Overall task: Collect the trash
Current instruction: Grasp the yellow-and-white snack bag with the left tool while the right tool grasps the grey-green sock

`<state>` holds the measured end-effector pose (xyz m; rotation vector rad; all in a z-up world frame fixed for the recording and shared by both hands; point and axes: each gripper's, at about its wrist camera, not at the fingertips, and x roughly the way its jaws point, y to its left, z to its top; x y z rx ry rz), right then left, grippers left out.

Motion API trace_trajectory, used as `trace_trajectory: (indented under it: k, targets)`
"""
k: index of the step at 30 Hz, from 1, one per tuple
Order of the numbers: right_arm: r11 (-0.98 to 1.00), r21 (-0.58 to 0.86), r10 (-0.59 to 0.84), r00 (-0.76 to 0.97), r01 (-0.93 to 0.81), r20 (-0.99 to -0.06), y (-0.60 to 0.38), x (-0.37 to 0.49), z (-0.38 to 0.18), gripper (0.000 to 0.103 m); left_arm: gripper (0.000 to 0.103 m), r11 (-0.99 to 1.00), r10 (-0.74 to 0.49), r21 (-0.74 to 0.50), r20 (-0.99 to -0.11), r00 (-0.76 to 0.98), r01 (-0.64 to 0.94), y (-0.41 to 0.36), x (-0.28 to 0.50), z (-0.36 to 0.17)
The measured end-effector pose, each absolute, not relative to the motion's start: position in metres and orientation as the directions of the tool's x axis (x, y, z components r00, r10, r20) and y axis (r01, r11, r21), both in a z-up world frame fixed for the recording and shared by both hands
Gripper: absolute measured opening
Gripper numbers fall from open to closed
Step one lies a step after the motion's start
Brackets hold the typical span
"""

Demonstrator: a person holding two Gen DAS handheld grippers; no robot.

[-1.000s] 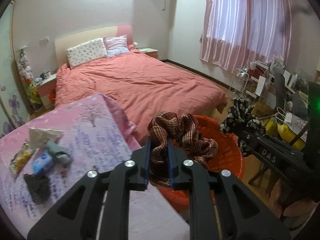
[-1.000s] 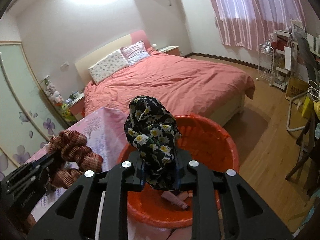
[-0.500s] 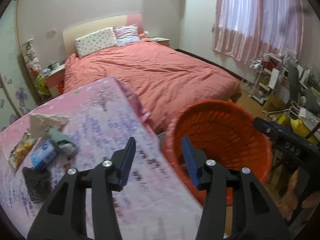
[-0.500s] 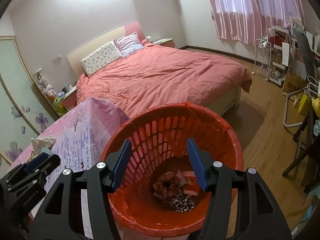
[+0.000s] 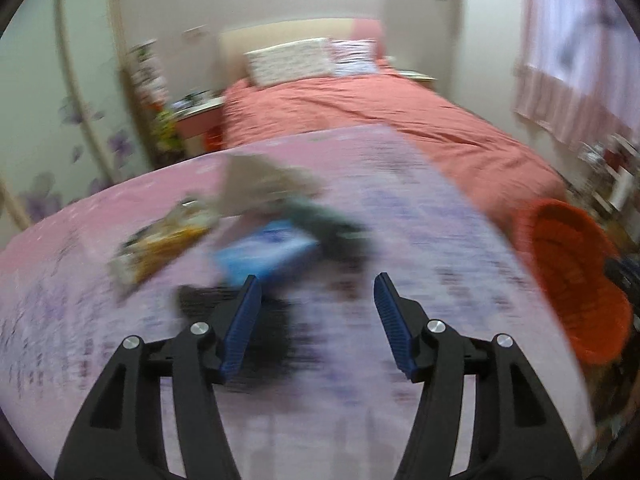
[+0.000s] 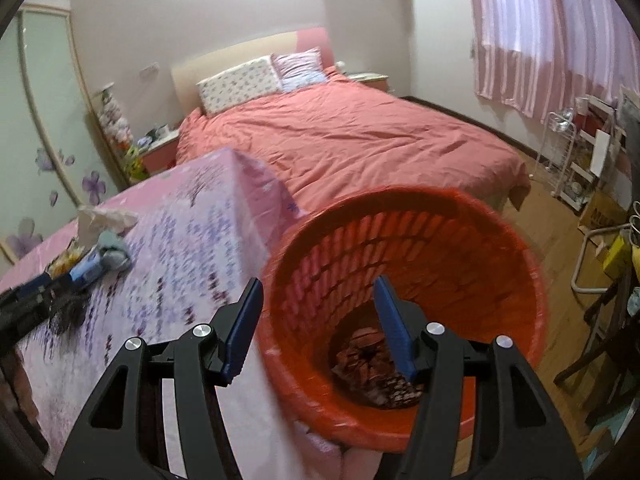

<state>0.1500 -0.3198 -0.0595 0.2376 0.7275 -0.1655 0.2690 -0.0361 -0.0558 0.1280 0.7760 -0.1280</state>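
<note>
My left gripper point(image 5: 317, 280) hangs over the pink flowered table point(image 5: 420, 200); its jaws are opening, with nothing between them. Just ahead lies blurred trash: a blue packet point(image 5: 264, 256), a yellow snack wrapper point(image 5: 160, 240), crumpled paper point(image 5: 260, 184), a grey-green wad point(image 5: 332, 224) and a black mesh piece point(image 5: 200, 300). My right gripper point(image 6: 317, 281) stands open and empty over the near rim of the orange basket point(image 6: 400, 240). A brown striped cloth point(image 6: 360, 352) and a dark flowered cloth point(image 6: 396, 390) lie at the basket's bottom.
The basket point(image 5: 572, 280) stands off the table's right edge. Beyond the table is a bed with a salmon cover point(image 6: 340, 132). A wire rack point(image 6: 568, 152), boxes and chair legs point(image 6: 600, 360) crowd the wooden floor at right.
Both grippers have opened and dropped their cloths into the basket. The left has swung left and down over the table's trash; the right has shifted slightly toward the table.
</note>
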Motion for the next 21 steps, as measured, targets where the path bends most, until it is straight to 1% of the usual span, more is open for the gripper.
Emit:
trace_trajectory:
  k: [3,5,8,11,14,19,21]
  targets:
    - [0.968,0.158,-0.034,0.722,0.197,-0.692,-0.3,0.156,-0.065,0.058,0.059,0.997,0.028,0.07,-0.709,0.705,0.03,0.025,0.289,-0.06]
    - [0.972,0.161,-0.009,0.711,0.171,-0.703,-0.286,0.162,-0.068,0.058,0.059,0.997,0.071,0.071,-0.713,0.698,-0.029,0.055,0.302,-0.061]
    - [0.977,0.163,0.02,0.7,0.138,-0.714,-0.267,0.173,-0.071,0.058,0.061,0.995,0.102,0.066,-0.729,0.677,-0.079,0.091,0.324,-0.066]
    - [0.98,0.173,0.058,0.687,0.099,-0.725,-0.243,0.187,-0.075,0.058,0.067,0.993,0.114,0.082,-0.734,0.669,-0.079,0.107,0.344,-0.073]
    - [0.981,0.185,0.102,0.677,0.052,-0.728,-0.22,0.202,-0.076,0.058,0.072,0.995,0.098,0.085,-0.74,0.665,-0.052,0.111,0.36,-0.079]
    - [0.975,0.219,0.184,0.664,-0.032,-0.725,-0.181,0.234,-0.076,0.058,0.077,0.996,0.058,0.088,-0.749,0.66,0.013,0.107,0.377,-0.087]
    - [0.972,0.228,0.205,0.66,-0.051,-0.723,-0.169,0.245,-0.077,0.058,0.077,0.994,0.061,0.108,-0.75,0.658,0.031,0.103,0.383,-0.09]
